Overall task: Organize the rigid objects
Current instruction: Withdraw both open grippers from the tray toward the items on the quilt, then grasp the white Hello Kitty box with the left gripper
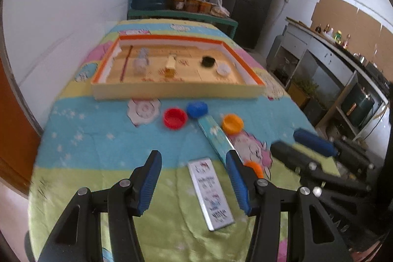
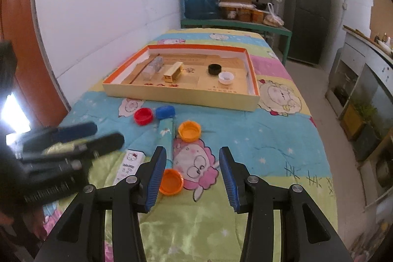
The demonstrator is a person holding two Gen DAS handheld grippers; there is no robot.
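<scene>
We find the cartoon-print worktop (image 2: 258,139) carrying an orange-rimmed tray (image 2: 181,97) at the far end. Nearer lie two slim boxes (image 1: 211,193) and red (image 2: 143,116), blue (image 2: 165,111) and orange caps (image 2: 189,130). Left gripper (image 1: 194,181) and right gripper (image 2: 191,176): jaws released, grasping nothing.
</scene>
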